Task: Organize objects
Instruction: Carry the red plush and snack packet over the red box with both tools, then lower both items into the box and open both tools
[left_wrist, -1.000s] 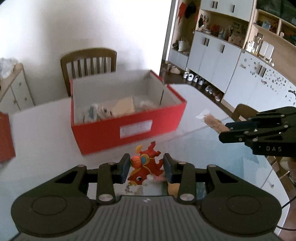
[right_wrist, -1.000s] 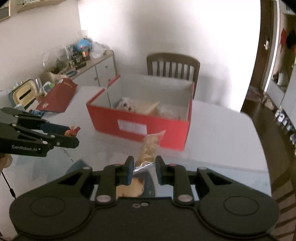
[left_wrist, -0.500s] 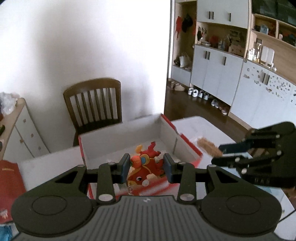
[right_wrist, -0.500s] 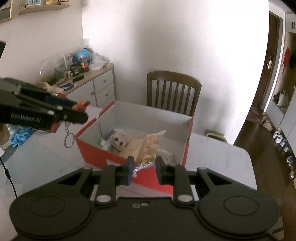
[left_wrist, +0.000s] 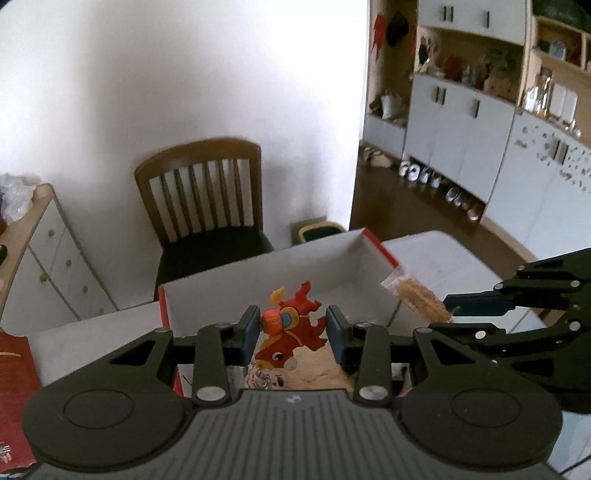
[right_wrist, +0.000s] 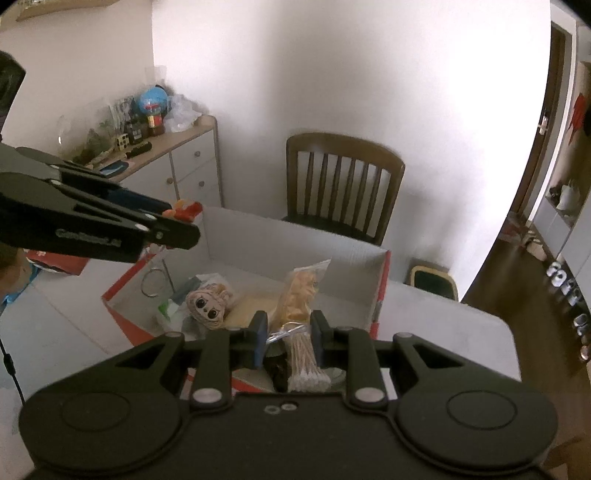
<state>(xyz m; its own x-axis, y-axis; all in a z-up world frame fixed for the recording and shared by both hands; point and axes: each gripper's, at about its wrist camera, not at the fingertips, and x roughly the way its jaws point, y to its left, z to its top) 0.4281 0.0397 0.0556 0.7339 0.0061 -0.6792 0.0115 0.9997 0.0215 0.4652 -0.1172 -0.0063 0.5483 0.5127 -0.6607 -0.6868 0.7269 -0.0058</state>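
Note:
My left gripper (left_wrist: 291, 332) is shut on a red cartoon keychain figure (left_wrist: 291, 332) and holds it above the open red box (left_wrist: 258, 280). In the right wrist view the figure (right_wrist: 184, 212) sticks out of the left gripper, its key ring (right_wrist: 153, 282) dangling over the box's left side. My right gripper (right_wrist: 288, 338) is shut on a clear bag of tan snacks (right_wrist: 301, 291), held over the box (right_wrist: 380, 291). The bag also shows in the left wrist view (left_wrist: 417, 295). Inside the box lie a doll head (right_wrist: 208, 306), a bundle of cotton swabs (right_wrist: 306, 363) and other items.
The box sits on a white table (right_wrist: 443, 332). A wooden chair (right_wrist: 340, 184) stands behind it against the wall. A cluttered sideboard (right_wrist: 177, 147) is at the left, a red box lid (left_wrist: 14, 369) lies left of the box, and white cabinets (left_wrist: 461, 140) stand to the right.
Both grippers have risen and moved forward from above the table to over the open box, each still holding its item. The box interior now lies directly below them.

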